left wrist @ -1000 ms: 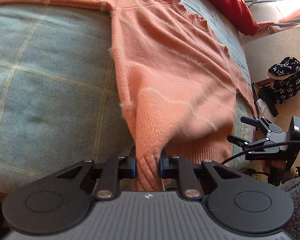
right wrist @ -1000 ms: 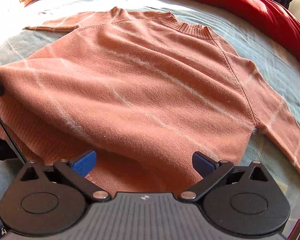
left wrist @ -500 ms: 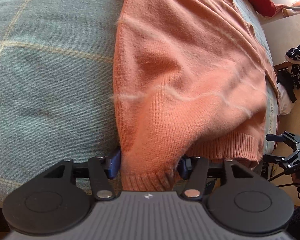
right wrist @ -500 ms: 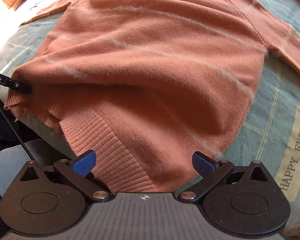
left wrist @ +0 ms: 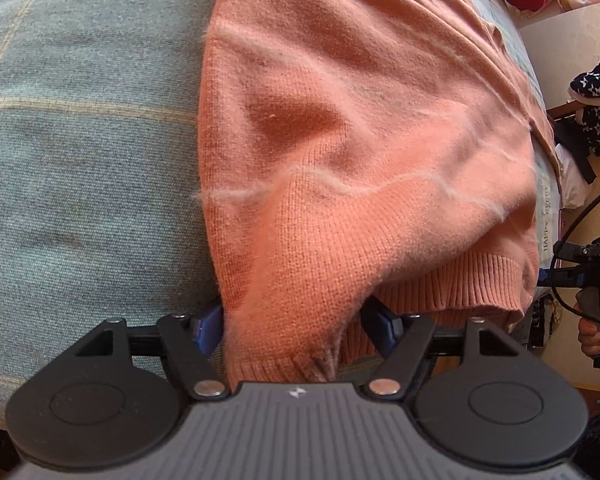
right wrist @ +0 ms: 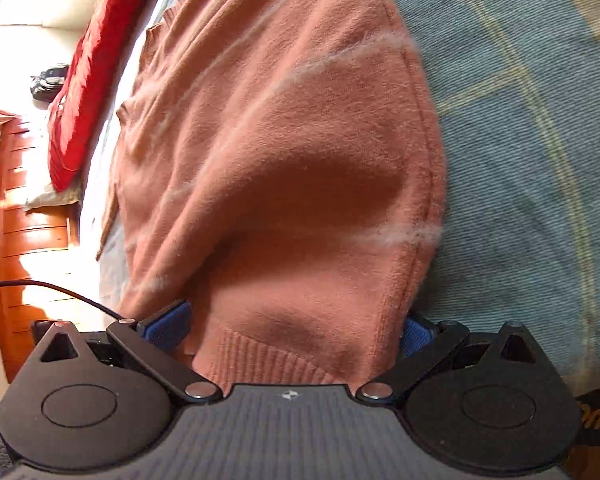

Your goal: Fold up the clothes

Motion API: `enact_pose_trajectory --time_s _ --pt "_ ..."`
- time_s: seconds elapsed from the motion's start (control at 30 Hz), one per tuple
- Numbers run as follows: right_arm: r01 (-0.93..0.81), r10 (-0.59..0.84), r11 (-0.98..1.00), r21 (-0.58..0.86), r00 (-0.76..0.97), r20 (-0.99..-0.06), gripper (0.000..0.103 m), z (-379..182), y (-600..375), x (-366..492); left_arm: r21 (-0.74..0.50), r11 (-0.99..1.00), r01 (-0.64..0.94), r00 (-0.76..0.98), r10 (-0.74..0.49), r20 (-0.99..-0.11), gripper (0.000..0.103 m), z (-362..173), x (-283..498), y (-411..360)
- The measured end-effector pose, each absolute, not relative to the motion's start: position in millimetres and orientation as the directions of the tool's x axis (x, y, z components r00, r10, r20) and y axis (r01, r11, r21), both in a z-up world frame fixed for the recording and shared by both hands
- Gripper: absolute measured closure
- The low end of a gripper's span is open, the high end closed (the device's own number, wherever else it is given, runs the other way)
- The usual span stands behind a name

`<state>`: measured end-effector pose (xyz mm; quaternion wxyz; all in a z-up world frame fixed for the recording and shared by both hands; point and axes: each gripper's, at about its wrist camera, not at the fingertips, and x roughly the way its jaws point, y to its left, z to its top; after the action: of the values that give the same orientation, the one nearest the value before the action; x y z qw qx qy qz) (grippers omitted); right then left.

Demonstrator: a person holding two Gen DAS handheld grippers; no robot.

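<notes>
I see the salmon-pink sweater (left wrist: 340,140) lying spread on the bed (left wrist: 80,160), its long axis running from the ribbed hem (left wrist: 460,280) close to my cameras away to the ribbed collar (right wrist: 172,4) at the far end, so the neck points away from me toward the red bedding (right wrist: 84,80). The knit is soft and fuzzy, crossed by thin pale stripes, and it bulges in loose folds near the hem, which hangs at the bed's near edge. My left hand-held gripper (left wrist: 296,324) has just been opening; its jaws stand apart, with one hem corner lying slack between the blue pads (left wrist: 208,328), not pinched. My right hand-held gripper (right wrist: 296,328) is spread wide at the other hem corner, with the knit filling the gap between its pads; I cannot tell whether they press on it. Under the sweater the bed cover is blue-green with pale checked lines. Beyond it, in the right wrist view, stands an orange wooden piece of furniture (right wrist: 28,240).
</notes>
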<state>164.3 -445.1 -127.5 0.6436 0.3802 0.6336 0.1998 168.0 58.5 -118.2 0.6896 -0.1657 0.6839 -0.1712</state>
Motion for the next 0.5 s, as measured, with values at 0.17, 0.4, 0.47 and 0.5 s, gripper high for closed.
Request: enact_pose_trajectory --time_s 0.17,0.4,0.47,0.5 --pt "0.288 0.798 0.565 0.773 0.046 -0.601 0.000 -161 -444 160 -0.458 0.889 0.018 -0.002 -0.458 -0.889 0.025 -119 168 55" --pt "0.350 0.852 0.462 0.815 0.078 -0.517 0.000 -159 -451 160 -0.461 0.887 0.019 0.004 -0.461 -0.887 0.022 -118 166 55" --pt "0.287 0.848 0.471 0.834 0.113 -0.518 0.000 -152 -445 161 -0.462 0.887 0.021 0.006 -0.462 -0.887 0.022 -118 166 55" --pt "0.260 0.844 0.478 0.839 0.128 -0.521 0.000 -150 -443 162 -0.463 0.886 0.021 0.007 -0.463 -0.886 0.021 -119 165 56"
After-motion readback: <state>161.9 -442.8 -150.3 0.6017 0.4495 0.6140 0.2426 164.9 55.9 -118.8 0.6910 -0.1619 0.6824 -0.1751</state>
